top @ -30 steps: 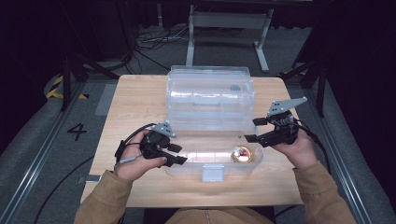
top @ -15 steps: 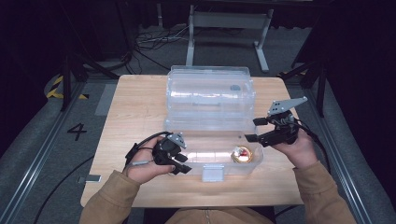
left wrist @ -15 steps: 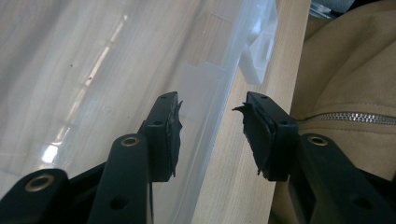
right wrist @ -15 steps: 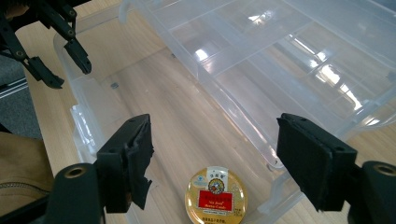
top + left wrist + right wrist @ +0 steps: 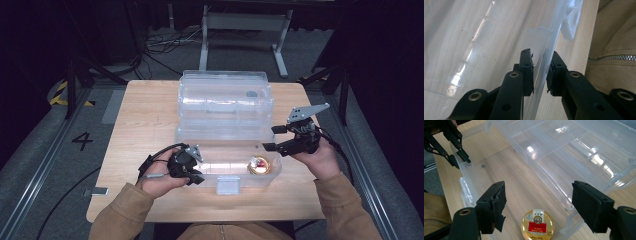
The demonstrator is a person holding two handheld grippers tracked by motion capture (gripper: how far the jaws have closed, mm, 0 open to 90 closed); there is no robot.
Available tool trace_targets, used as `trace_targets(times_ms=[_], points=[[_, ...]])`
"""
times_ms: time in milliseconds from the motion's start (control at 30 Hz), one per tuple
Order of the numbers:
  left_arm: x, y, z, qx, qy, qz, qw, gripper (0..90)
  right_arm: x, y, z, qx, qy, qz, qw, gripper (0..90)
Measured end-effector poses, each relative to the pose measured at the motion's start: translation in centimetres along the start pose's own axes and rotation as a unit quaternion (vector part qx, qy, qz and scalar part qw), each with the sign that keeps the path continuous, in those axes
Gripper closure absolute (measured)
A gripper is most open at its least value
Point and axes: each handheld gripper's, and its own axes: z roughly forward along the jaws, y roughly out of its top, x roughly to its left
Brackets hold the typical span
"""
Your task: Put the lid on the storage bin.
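Clear box [image 5: 227, 145] | lid upright, long axis left-right | tin [image 5: 259, 166] inside

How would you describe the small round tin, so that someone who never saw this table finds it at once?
On the wooden table lies an open clear plastic box, its lid standing up at the back. Look in the front tray's right end, near the right gripper. There sits the small round tin, gold with a red label, the sole coloured thing inside.

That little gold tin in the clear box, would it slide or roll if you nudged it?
The gold tin lies flat on its broad face, so it would probably slide, not roll. It looks small and light, so likely easy to lift. The clear box's smooth floor may let it skid.
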Motion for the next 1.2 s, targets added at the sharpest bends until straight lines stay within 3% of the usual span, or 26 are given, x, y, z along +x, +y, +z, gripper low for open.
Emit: trace_targets(times_ms=[300,633,800,1200], points=[[0.0,0.0,0.0,-0.001,0.000,0.002,1.0000,77.4,-0.4,0.5,-0.5,-0.005,-0.001,-0.003,1.0000,28.9],[-0.1,-0.1,0.1,-0.002,0.004,-0.006,1.0000,77.0,-1.1,3.0,-0.6,0.004,-0.018,-0.021,0.9996,30.5],[-0.1,0.0,0.1,0.000,0.002,-0.010,0.9999,76.6,-1.5,4.0,-0.5,-0.001,-0.014,-0.026,0.9996,31.7],[-0.1,0.1,0.2,0.004,0.005,-0.013,0.9999,76.3,-2.1,8.5,1.4,0.021,-0.003,-0.077,0.9968,39.8]])
